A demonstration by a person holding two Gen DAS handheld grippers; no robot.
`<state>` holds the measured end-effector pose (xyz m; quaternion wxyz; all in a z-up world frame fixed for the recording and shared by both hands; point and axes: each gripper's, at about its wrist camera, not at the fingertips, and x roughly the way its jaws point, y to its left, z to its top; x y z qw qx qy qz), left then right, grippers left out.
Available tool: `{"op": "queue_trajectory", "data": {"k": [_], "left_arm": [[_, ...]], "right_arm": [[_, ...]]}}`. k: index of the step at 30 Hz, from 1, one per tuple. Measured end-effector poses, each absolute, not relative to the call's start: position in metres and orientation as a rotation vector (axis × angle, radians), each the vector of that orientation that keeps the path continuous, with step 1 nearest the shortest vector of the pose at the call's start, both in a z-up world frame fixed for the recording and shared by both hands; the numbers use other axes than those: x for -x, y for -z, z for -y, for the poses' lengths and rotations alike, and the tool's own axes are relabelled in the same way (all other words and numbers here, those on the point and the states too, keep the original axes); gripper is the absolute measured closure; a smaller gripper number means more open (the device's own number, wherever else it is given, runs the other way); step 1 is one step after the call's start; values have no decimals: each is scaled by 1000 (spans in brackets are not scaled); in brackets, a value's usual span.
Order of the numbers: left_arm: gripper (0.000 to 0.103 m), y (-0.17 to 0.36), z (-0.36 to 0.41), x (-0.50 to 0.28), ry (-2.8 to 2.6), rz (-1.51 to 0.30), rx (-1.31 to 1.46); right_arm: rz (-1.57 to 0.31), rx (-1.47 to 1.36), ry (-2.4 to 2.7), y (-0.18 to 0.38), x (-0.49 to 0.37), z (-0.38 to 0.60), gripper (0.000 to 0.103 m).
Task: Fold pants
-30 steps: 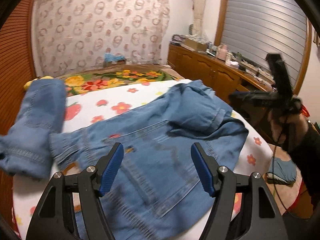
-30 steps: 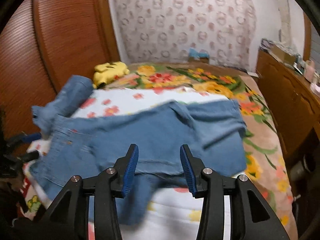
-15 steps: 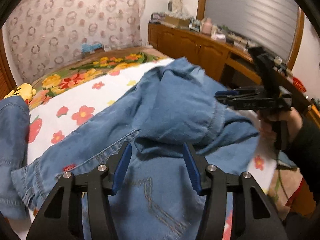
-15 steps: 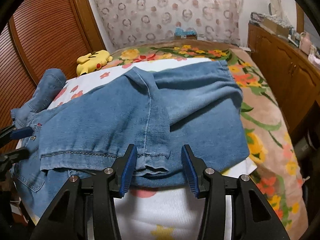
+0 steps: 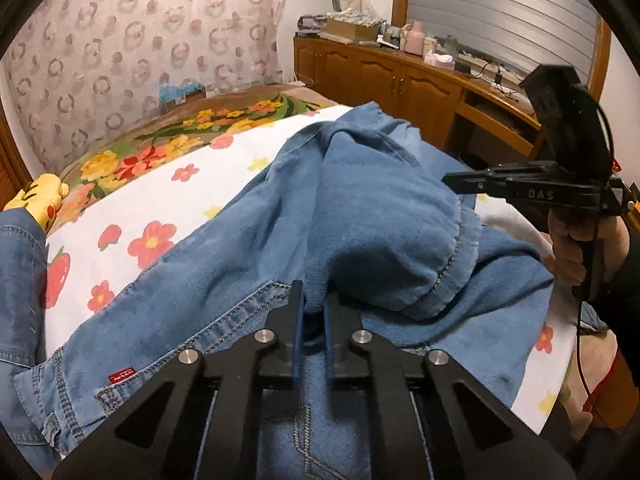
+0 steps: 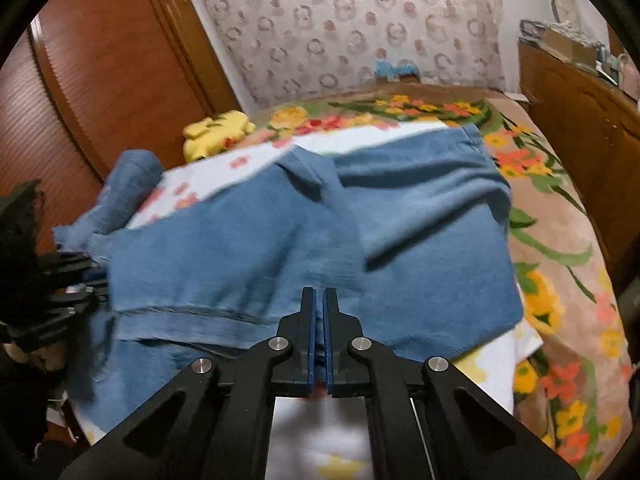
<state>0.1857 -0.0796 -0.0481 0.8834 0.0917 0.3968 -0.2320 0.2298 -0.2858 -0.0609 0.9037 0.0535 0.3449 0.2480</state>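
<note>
Blue denim pants [image 5: 360, 216] lie on a white flowered sheet [image 5: 132, 216] on the bed, with the leg ends folded back over the upper part. My left gripper [image 5: 311, 300] is shut on the folded leg's edge near the waistband. My right gripper [image 6: 319, 300] is shut on the hem of the folded leg [image 6: 280, 256]. The right gripper also shows in the left wrist view [image 5: 520, 190], at the pants' right side. The left gripper shows dark at the left edge of the right wrist view [image 6: 60, 280].
A second denim garment [image 5: 20, 280] lies at the sheet's left. A yellow plush toy [image 6: 218, 130] sits by the wooden wardrobe [image 6: 100, 72]. A wooden cabinet [image 5: 400, 80] with clutter runs along the right of the bed. A flowered blanket [image 6: 560, 280] covers the bed's far side.
Both grippers moved forward onto the pants and closed on the denim. One second ago both were open above the cloth.
</note>
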Motion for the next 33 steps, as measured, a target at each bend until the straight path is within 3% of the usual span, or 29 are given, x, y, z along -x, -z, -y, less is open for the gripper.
{"op": "queue_trajectory", "data": {"k": [16, 23, 26, 28, 30, 33], "left_arm": [[98, -35, 3, -88, 421, -590, -47], [96, -13, -39, -72, 324, -685, -20], [84, 5, -50, -75, 288, -734, -21], [66, 12, -55, -73, 267, -740, -28], [55, 14, -60, -72, 271, -741, -15], [55, 15, -62, -69, 280, -729, 3]], "right_arm": [[-597, -9, -576, 43, -204, 254, 103], [-614, 19, -637, 55, -202, 231, 103], [-632, 37, -661, 65, -197, 219, 103], [-648, 47, -670, 70, -196, 216, 103], [-659, 58, -671, 73, -191, 213, 103], [-674, 76, -676, 78, -184, 212, 102]]}}
